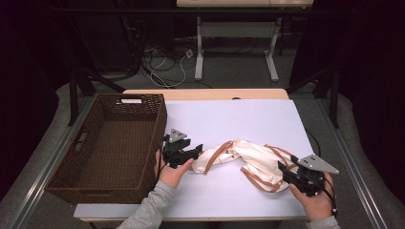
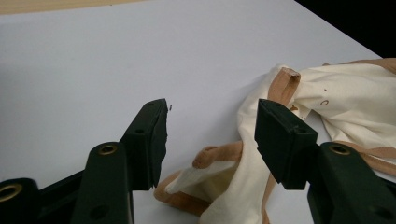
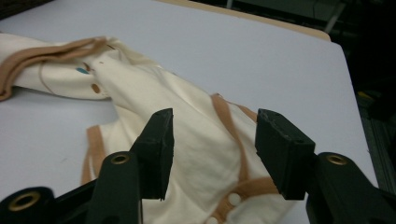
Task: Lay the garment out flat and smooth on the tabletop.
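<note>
Now your left gripper [image 1: 197, 151] and right gripper [image 1: 282, 168] both gape wide at the ends of the crumpled cream cloth garment with tan trim [image 1: 248, 160], lower middle of the frame.

A wooden-edged table [image 1: 248, 94] carries a white sheet [image 1: 239, 119] over most of its top. On the table's left part sits a dark brown wicker basket [image 1: 95, 169]. Just right of the basket, on the sheet, lies a crumpled cream baby garment with tan trim [image 1: 248, 160], near the front edge.
</note>
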A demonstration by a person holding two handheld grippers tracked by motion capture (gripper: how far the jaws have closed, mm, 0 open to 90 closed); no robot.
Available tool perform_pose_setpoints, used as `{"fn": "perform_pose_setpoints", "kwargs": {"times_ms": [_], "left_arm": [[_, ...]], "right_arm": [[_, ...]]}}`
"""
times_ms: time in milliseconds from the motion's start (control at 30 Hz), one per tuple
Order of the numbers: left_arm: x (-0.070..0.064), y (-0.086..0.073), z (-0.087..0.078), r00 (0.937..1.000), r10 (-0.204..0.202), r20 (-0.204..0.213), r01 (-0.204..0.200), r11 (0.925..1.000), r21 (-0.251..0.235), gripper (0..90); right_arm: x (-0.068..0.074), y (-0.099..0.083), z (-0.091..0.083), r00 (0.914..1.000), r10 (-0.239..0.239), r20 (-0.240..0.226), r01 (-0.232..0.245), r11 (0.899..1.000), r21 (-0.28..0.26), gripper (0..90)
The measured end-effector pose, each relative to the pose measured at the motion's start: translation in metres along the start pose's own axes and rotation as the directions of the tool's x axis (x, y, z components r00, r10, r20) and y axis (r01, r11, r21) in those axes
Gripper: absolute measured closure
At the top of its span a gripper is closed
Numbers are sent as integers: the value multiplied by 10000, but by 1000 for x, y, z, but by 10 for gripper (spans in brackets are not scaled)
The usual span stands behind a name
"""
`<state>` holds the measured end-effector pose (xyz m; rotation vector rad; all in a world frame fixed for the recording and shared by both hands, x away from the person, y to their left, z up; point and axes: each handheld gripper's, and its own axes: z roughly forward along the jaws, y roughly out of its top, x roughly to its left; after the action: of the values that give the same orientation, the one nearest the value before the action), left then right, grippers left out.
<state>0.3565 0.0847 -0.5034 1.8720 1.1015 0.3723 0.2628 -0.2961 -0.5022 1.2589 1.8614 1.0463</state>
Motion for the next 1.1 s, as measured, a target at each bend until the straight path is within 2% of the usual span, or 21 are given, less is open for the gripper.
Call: {"fn": "perform_pose_setpoints", "kwargs": {"times_ms": [133,200,300,400,500,567,600,633,767,833,967,1100], "left_arm": [[0,3,-3,9996,240,-172,-242,9996,-124,395],[-1,4,-4,9994,302,-182,-306,9993,-202,382],[-1,5,-6,9984,500,-269,-509,9981,-350,360],[-1,7,-7,9975,654,-280,-664,9970,-394,355],[0,8,-7,9970,733,-243,-739,9969,-284,350],[1,8,-8,9978,628,-195,-634,9975,-310,348],[2,8,-7,9986,505,-139,-509,9981,-348,348],[2,8,-8,9996,299,-20,-299,9993,-215,348],[4,8,-9,9996,240,-112,-242,9995,-214,346],[5,9,-10,9999,104,38,-103,9996,-264,318],[6,9,-11,9999,78,-94,-82,9987,-493,253],[6,9,-11,9999,105,-128,-111,9988,-470,247]], "right_arm": [[19,11,1,9959,-696,-570,676,9971,-362,462],[29,14,6,9917,-973,-842,954,9951,-263,463],[44,16,20,9785,-1252,-1641,1254,9921,-95,486],[61,17,33,9676,-1569,-1981,1587,9873,-68,509],[77,21,45,9480,-1726,-2675,1769,9842,-78,531],[87,24,52,9316,-1912,-3092,1983,9801,-87,555],[91,25,57,9177,-1959,-3457,2067,9784,-57,554],[94,26,62,9078,-1908,-3734,2077,9782,53,557],[110,27,75,8822,-1949,-4286,2178,9760,46,583],[118,26,80,8775,-2170,-4277,2394,9709,-14,601],[133,24,90,8579,-2456,-4513,2768,9609,32,652],[146,21,103,8432,-2560,-4728,3043,9522,271,695]]}}
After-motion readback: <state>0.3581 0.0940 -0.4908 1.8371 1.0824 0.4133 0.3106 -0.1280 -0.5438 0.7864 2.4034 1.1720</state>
